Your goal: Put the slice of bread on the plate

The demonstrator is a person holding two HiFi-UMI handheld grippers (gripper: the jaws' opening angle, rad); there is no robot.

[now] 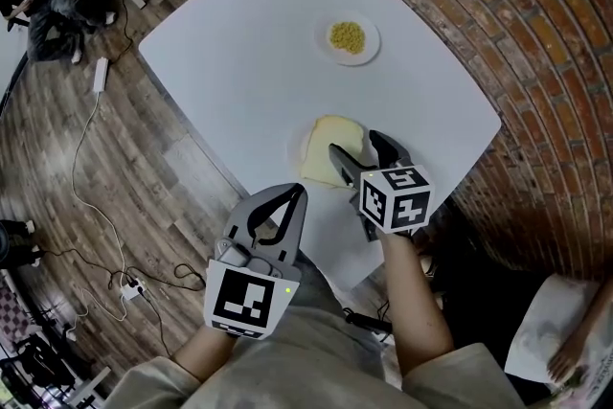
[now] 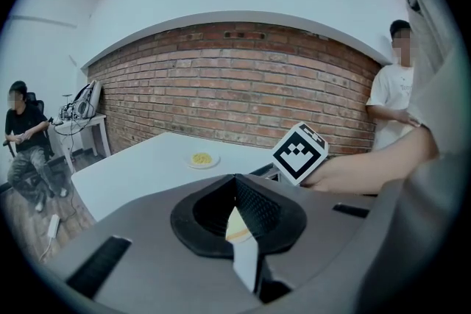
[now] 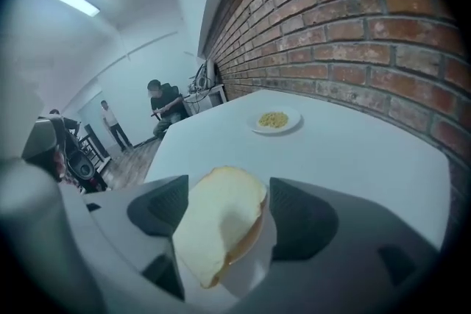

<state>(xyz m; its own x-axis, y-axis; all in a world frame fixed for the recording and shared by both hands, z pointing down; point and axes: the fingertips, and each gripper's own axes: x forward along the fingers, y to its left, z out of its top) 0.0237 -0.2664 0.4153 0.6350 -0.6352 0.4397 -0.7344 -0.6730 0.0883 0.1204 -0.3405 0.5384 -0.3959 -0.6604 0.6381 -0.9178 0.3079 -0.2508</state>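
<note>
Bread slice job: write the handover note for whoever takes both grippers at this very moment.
Left gripper: shut, empty, held near the table's near edge.
Right gripper: open, jaws either side of the bread slice, pads not pressing on it.
Bread slice: lying on the plate in front of the person. A second small plate of yellow food sits farther back.
Done: bread looks placed and let go.
Left: probably only to draw the right gripper back without nudging the slice.
</note>
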